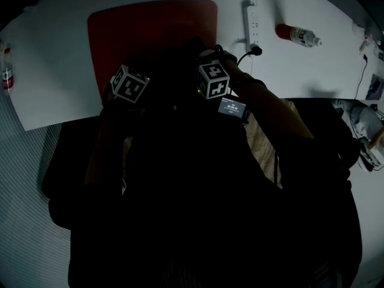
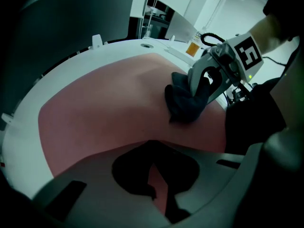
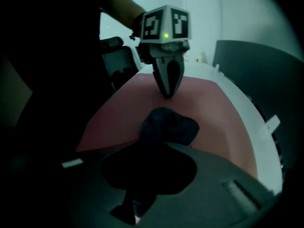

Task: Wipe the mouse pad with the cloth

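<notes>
**Right tongs (image 2: 198,98) clamp cloth (image 2: 183,106) onto mouse pad (image 2: 104,113), ready to wipe**

Clenched on a bunched dark cloth, the right tongs press the wad down onto the red mouse pad. The cloth sits on the pad's right-hand half, near the edge closest to the person. A grip that low and tight looks meant to drag the cloth across the pad without letting it slip.

The left tongs (image 3: 168,95) are pinched together on nothing. Their tip is set down on the pad just beside the cloth and seems to touch the surface. The likely reason is to pin the pad so it does not slide under the rubbing.

The pad lies flat and smooth, with no stain or crumb to be made out, so progress cannot be judged from its look. Most of it, out to the far edge, lies open for a stroke.

Around the pad spreads a white desk (image 1: 60,59). Off the pad's far right corner lies a white power strip (image 1: 252,26) with a black plug in it, and farther right a bottle (image 1: 297,35) lies on its side. Well to the pad's left, a small bottle (image 1: 6,71) stands at the picture's edge. A grey panel (image 3: 247,65) rises behind the desk, with a bright, pale room beyond it. The person's dark-clothed body fills the pad's near side.
</notes>
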`<state>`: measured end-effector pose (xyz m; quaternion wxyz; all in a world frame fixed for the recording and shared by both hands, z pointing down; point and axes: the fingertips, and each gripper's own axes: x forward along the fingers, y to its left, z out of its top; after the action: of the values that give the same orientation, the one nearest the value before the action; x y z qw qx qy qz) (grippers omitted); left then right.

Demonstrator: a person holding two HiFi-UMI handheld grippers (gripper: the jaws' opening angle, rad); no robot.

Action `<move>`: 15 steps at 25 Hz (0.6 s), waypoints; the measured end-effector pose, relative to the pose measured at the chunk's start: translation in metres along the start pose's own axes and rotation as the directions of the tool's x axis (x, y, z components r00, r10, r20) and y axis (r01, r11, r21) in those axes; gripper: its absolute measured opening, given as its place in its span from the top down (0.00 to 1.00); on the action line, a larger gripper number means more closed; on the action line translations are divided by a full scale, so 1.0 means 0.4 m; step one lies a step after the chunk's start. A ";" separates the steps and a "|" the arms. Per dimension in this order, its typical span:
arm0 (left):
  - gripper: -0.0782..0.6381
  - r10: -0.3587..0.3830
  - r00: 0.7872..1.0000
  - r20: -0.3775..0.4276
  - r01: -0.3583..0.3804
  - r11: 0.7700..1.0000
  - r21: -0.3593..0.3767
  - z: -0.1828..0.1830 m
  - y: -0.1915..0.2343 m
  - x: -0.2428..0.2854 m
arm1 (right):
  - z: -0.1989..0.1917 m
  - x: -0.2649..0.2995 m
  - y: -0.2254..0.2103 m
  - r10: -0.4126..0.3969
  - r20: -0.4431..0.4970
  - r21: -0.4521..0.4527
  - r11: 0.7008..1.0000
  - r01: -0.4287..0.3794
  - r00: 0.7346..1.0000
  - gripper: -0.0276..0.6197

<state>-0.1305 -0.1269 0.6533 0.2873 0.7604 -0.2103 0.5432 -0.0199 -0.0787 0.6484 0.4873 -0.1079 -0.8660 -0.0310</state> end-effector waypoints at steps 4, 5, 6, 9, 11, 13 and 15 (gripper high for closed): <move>0.88 0.003 1.000 0.000 -0.003 1.000 -0.009 -0.004 0.002 0.001 | -0.021 -0.012 -0.078 -0.059 -0.012 -0.062 0.996 0.058 0.998 0.86; 0.88 0.002 1.000 0.001 -0.002 1.000 -0.015 -0.004 0.001 0.001 | -0.026 -0.023 -0.115 -0.081 -0.005 -0.025 0.996 0.081 0.997 0.86; 0.88 0.003 1.000 -0.002 -0.003 1.000 -0.018 -0.004 0.001 0.001 | -0.033 -0.035 -0.153 -0.105 0.002 0.021 0.994 0.105 0.995 0.86; 0.88 0.003 1.000 -0.013 -0.004 1.000 -0.014 -0.004 0.003 0.000 | -0.075 -0.069 -0.269 -0.194 0.007 0.150 0.970 0.191 0.981 0.86; 0.88 -0.002 1.000 -0.010 0.001 1.000 -0.025 -0.006 0.005 -0.001 | -0.090 -0.081 -0.310 -0.231 -0.001 0.148 0.962 0.229 0.973 0.85; 0.88 -0.006 1.000 -0.001 0.005 0.999 -0.053 -0.012 0.009 -0.003 | -0.090 -0.082 -0.319 -0.248 -0.011 0.113 0.962 0.248 0.969 0.85; 0.88 -0.003 1.000 0.007 0.003 0.998 -0.066 -0.010 0.011 -0.003 | -0.094 -0.086 -0.326 -0.274 -0.005 0.147 0.951 0.272 0.962 0.85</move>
<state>-0.1367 -0.1275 0.6540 0.3123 0.7526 -0.2280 0.5330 0.0006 -0.2174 0.6454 0.4782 0.0486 -0.8763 -0.0337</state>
